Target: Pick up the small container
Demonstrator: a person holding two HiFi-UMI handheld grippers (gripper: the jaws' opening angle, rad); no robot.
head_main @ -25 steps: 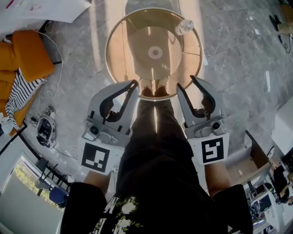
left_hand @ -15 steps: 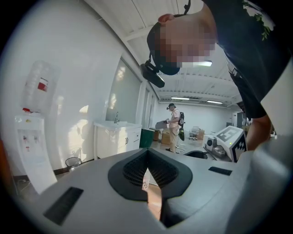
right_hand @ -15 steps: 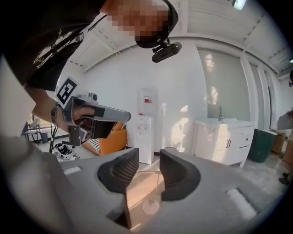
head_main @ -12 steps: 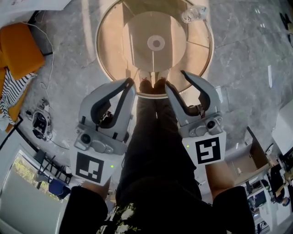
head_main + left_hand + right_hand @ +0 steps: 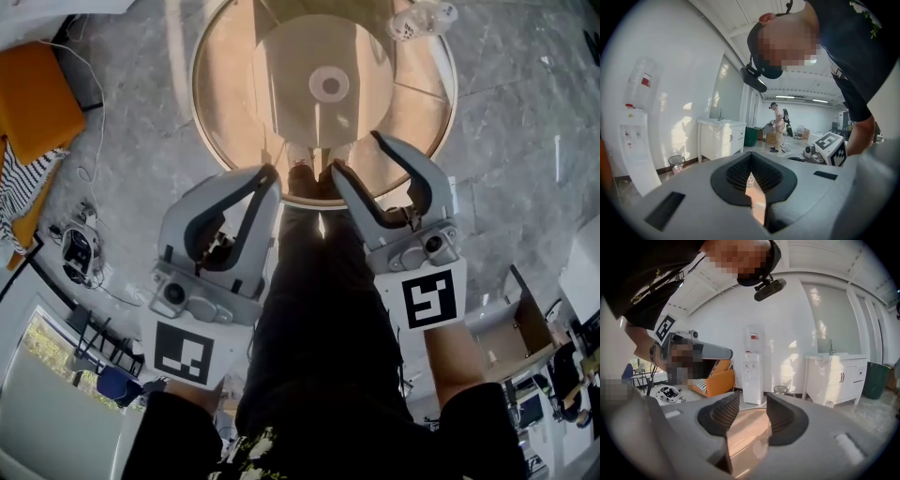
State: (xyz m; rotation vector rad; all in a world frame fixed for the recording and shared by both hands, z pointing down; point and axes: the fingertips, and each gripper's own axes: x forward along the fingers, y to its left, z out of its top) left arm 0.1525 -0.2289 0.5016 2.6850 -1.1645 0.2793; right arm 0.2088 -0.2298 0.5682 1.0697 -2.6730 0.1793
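Small container (image 5: 419,18) is sitting at the 1 o'clock edge of the round glass counter (image 5: 225,112), well apart from both grippers. Right gripper (image 5: 359,155) is hovering by the 6 o'clock rim. Its jaws are standing apart, having just been opening, and gripping nothing; the container is lying far ahead at their 1 o'clock. Left gripper (image 5: 269,173) is hovering alongside, its jaws resting together, empty.

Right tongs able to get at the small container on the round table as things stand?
Probably yes: the right tongs have just been opening, with nothing in them. The small container stands alone at the table's far right rim, with a free path to it.
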